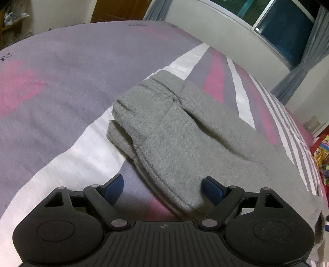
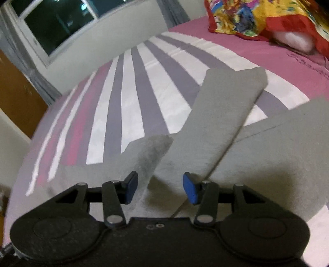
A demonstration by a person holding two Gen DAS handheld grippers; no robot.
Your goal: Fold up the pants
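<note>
The grey pants (image 1: 174, 131) lie partly folded on the striped bed (image 1: 61, 92), soft and limp (fleece, probably light). Both the left tool (image 1: 162, 184) and right tool (image 2: 160, 184) gape above the pants, gripping nothing. Best pinched at a hemmed edge.

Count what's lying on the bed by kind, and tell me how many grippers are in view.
Grey pants: 1
Multicoloured cloth near the far end of the bed: 1
Grippers, left gripper and right gripper, both open: 2
Total: 4
</note>
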